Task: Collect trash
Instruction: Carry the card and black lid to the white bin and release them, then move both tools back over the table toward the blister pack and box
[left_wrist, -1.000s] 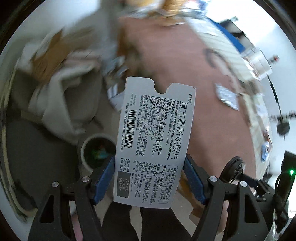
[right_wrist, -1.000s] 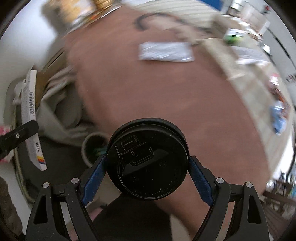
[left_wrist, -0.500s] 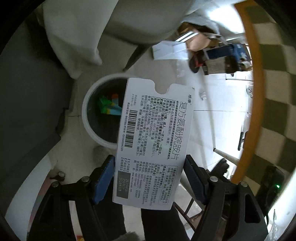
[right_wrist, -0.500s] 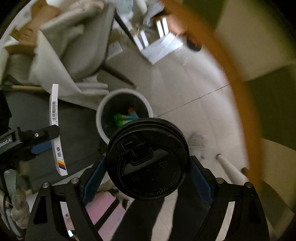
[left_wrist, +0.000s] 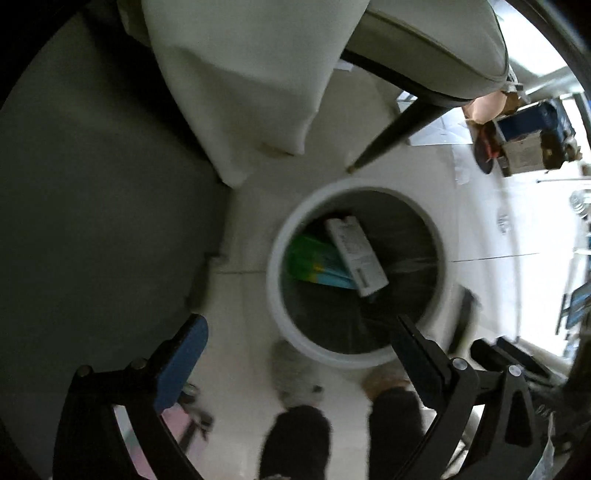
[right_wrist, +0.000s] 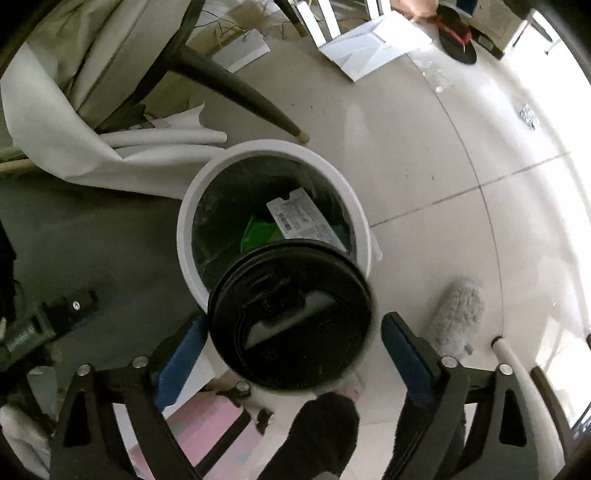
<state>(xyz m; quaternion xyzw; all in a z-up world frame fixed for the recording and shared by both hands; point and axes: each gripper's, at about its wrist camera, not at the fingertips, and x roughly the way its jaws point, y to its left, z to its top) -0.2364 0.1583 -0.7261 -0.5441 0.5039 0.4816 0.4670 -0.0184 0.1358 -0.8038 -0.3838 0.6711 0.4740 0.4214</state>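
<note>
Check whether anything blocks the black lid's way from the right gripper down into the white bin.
Nothing visible does. The black lid sits loose between the right gripper's just-opened jaws, overlapping the white bin's near rim. The bin's mouth is uncovered; only the white medicine box and green packaging lie inside.

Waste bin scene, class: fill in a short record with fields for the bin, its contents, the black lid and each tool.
bin: white round waste bin on pale tiled floor, beside a chair leg
contents: white printed card lying on green packaging
black lid: between the right tool's blue pads, no longer gripped, over the bin's near rim
left tool: jaws just opened, nothing between them
right tool: jaws just opened
</note>
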